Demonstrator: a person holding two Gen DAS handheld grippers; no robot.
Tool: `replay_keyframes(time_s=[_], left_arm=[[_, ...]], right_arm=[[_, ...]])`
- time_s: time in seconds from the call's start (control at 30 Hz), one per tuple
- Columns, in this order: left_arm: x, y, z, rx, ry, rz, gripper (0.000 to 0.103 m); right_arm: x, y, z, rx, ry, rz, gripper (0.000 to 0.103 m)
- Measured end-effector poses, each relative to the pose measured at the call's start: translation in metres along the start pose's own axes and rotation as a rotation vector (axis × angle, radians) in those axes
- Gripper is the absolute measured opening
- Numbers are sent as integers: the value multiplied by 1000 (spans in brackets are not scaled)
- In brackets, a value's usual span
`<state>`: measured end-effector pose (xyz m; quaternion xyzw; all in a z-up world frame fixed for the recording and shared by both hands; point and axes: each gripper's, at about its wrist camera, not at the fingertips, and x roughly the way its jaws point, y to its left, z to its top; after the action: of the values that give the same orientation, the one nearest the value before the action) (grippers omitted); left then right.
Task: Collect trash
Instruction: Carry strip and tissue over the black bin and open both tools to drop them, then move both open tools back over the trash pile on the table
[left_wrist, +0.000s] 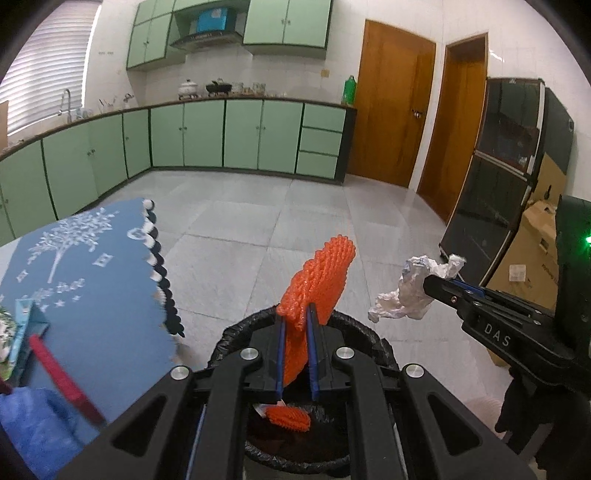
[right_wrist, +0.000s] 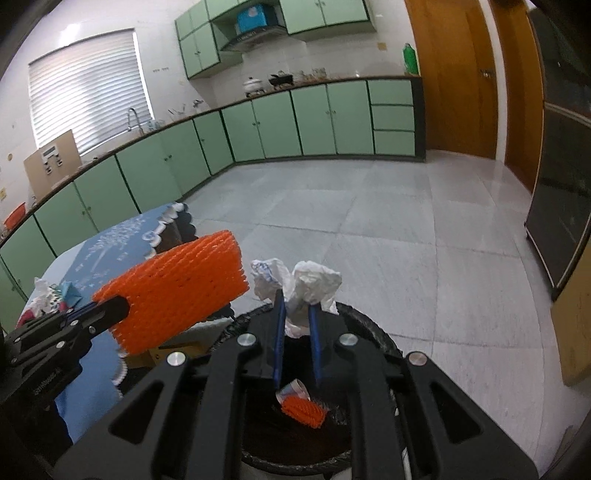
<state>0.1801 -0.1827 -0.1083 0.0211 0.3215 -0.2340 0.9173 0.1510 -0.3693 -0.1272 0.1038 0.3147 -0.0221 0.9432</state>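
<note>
My left gripper (left_wrist: 295, 314) is shut on an orange foam net (left_wrist: 317, 280) and holds it above a black-lined trash bin (left_wrist: 380, 341). My right gripper (right_wrist: 297, 306) is shut on a crumpled white wrapper (right_wrist: 306, 284) above the same bin (right_wrist: 369, 325). In the left wrist view the right gripper (left_wrist: 430, 286) comes in from the right with the wrapper (left_wrist: 410, 291). In the right wrist view the left gripper (right_wrist: 114, 310) holds the net (right_wrist: 177, 288) at left. A smaller orange net piece (left_wrist: 290, 417) and a scrap lie inside the bin; the piece also shows in the right wrist view (right_wrist: 304, 410).
A table with a blue patterned cloth (left_wrist: 85, 280) stands left of the bin, with a red stick (left_wrist: 62, 376), a blue cloth (left_wrist: 33, 424) and packets on it. Green cabinets (left_wrist: 221, 136) line the far walls. A dark glass cabinet (left_wrist: 498, 173) and cardboard boxes (left_wrist: 532, 254) stand at right.
</note>
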Motion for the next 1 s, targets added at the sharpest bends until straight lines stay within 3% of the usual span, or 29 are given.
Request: replay_keyframes(time_s=[0.1, 0.17, 0.2, 0.23, 0.3, 0.37, 0.43, 0.5, 0.77, 1.0], left_arm=[[12, 0, 1, -8, 19, -4, 14], [14, 1, 1, -14, 23, -3, 28], [14, 2, 2, -18, 22, 1, 34], [14, 2, 2, -22, 19, 4, 43], [12, 4, 2, -27, 19, 9, 45], [9, 9, 3, -36, 19, 17, 49], [3, 14, 4, -47, 11, 29, 55], [-6, 20, 5, -49, -4, 48, 59], [-69, 51, 8, -76, -81, 119, 78], [-127, 88, -7, -116, -123, 221, 80]], right_arm=[[9, -2, -1, 19, 18, -8, 16], [14, -6, -3, 35, 30, -16, 30], [15, -6, -2, 43, 32, -19, 46], [15, -7, -3, 46, 30, -22, 50], [16, -7, -3, 39, 31, -27, 54], [14, -7, -3, 43, 22, -44, 66], [9, -5, -1, 53, -3, -58, 85], [0, -1, 0, 61, -39, -76, 93], [-32, 31, 10, 49, -100, -7, 98], [-56, 82, 7, -30, -140, 55, 98]])
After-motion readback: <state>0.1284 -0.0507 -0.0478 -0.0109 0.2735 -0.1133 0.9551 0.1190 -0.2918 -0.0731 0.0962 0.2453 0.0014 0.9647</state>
